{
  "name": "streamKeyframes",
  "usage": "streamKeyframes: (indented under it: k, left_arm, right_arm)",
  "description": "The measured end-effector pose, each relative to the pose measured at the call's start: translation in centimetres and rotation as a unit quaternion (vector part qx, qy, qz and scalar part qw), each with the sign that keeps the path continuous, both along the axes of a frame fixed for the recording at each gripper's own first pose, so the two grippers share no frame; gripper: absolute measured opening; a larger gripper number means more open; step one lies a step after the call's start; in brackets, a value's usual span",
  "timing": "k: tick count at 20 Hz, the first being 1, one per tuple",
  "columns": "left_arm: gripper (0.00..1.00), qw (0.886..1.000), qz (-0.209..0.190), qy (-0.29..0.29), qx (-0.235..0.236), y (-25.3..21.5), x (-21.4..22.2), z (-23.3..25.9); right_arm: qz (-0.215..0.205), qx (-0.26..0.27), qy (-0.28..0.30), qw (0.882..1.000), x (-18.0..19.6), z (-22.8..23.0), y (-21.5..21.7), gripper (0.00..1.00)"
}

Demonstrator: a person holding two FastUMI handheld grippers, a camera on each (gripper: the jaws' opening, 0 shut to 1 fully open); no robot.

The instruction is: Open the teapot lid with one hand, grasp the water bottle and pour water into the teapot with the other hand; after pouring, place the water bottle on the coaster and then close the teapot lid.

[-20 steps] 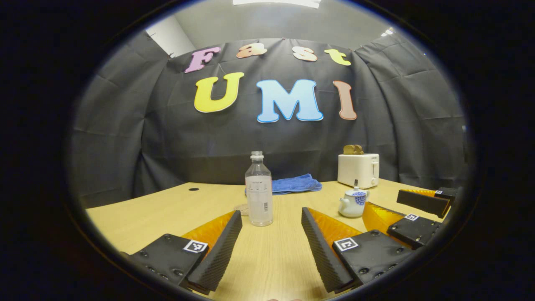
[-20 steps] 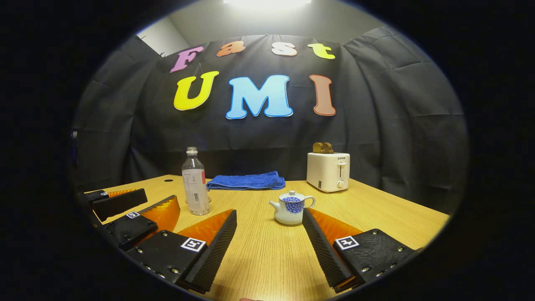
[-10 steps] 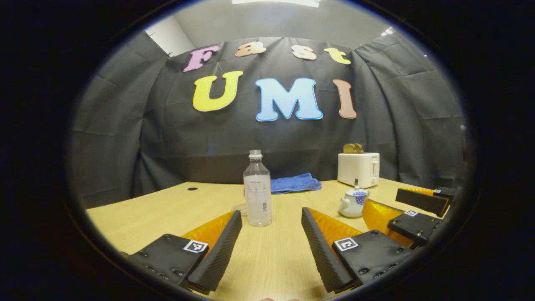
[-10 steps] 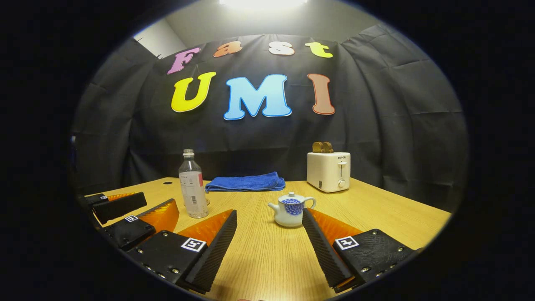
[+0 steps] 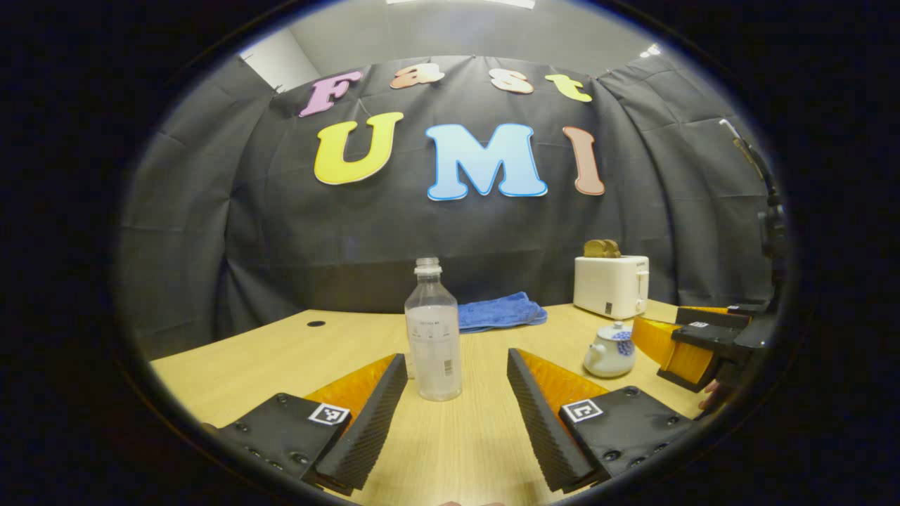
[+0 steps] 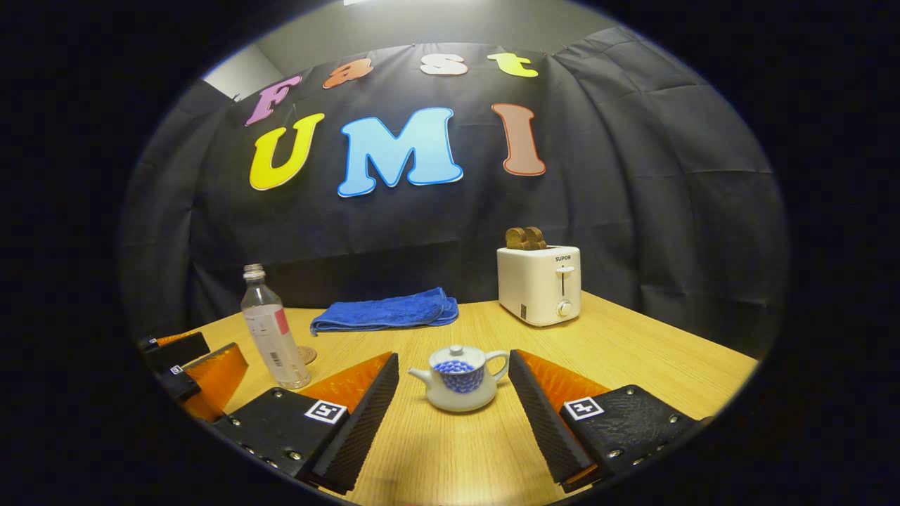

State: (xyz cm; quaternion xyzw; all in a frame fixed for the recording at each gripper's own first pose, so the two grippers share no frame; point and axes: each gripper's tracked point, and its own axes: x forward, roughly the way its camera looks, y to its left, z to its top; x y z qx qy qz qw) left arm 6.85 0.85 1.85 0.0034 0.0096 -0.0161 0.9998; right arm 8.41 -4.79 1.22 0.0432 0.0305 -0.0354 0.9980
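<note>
A clear water bottle (image 5: 434, 330) with no cap stands upright on the wooden table (image 5: 281, 358), just beyond my open left gripper (image 5: 457, 355) and slightly left of centre. The small white teapot (image 6: 460, 379) with a blue pattern sits with its lid (image 6: 457, 351) on, close ahead of my open right gripper (image 6: 453, 355) and between the lines of its fingers. A round coaster (image 6: 306, 353) lies behind the bottle (image 6: 271, 337). From the left gripper view the teapot (image 5: 610, 350) is at the right beside the right gripper (image 5: 685, 330). The left gripper (image 6: 200, 355) is at the left edge of the right gripper view.
A folded blue towel (image 6: 383, 313) lies at the back of the table near the black cloth wall. A white toaster (image 6: 538, 284) with bread in it stands at the back right. The table's right edge (image 6: 703, 351) runs past the toaster.
Both grippers have moved forward. The teapot has grown larger and shifted to the centre of the right gripper view. The bottle is a little nearer in the left gripper view.
</note>
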Motion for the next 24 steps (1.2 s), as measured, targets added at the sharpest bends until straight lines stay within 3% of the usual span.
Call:
streamKeyframes:
  k: [8,15,16,18,20,21,24]
  left_arm:
    - [1.00,1.000,0.006,-0.001,0.006,1.4,4.1,0.7]
    - [0.99,1.000,0.009,0.002,0.001,2.4,5.3,0.6]
    - [0.99,1.000,0.009,0.002,0.003,2.5,5.3,0.7]
    - [0.99,1.000,0.010,0.005,0.004,2.7,5.3,0.3]
    - [0.99,1.000,0.012,0.007,0.003,3.0,5.3,0.3]
    - [0.99,1.000,0.012,0.008,0.002,3.0,5.2,0.2]
    - [1.00,1.000,0.012,0.009,0.000,3.1,5.1,0.2]
  right_arm:
    - [-0.007,-0.047,0.006,0.999,5.8,-0.1,-0.7,0.93]
    - [-0.018,-0.042,0.033,0.998,7.8,-1.6,-1.9,0.85]
    - [-0.021,-0.046,0.035,0.998,7.9,-1.6,-1.8,0.71]
    - [-0.007,-0.048,0.037,0.998,7.9,-1.6,-1.2,0.63]
    - [-0.002,-0.059,0.042,0.997,7.8,-1.7,-0.7,0.36]
    - [-0.002,-0.063,0.043,0.997,7.9,-1.8,-0.9,0.30]
    - [0.002,-0.067,0.043,0.997,7.8,-1.7,-0.9,0.29]
